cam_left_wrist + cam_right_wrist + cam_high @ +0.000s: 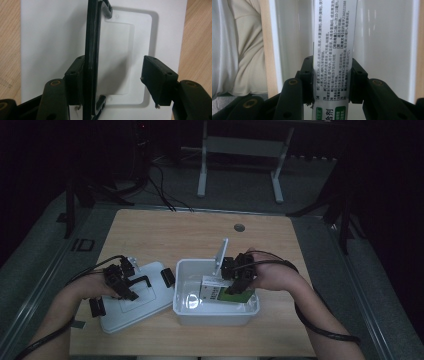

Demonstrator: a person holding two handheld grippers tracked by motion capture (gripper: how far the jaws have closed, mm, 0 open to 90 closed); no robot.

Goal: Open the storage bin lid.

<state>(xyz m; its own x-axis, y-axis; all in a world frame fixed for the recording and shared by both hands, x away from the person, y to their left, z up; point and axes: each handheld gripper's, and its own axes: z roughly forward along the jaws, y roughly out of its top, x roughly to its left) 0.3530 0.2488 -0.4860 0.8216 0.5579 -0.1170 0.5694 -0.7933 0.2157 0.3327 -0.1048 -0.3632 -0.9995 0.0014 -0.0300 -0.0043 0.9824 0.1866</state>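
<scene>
White bin (186,306) sits lower centre of the high view on the wooden desk (165,227), with its white lid (150,307) lying flat just left of it, touching or nearly so. A grey grommet hole (239,227) is set in the desk above the bin, well apart from it.

Right gripper (239,279) reaches into the bin from the right edge, wrist bent inward, cable looping back along the forearm. Its fingers (308,77) pinch a white-and-green printed box (334,37) by its two long sides; the box is inside the bin, tilted toward the right wall.

Left gripper (124,282) hangs over the lid, forearm in from lower left. Its fingers (157,78) are spread; the lid's black handle (92,50) stands upright against the left finger, right finger clear of it, nothing clamped
</scene>
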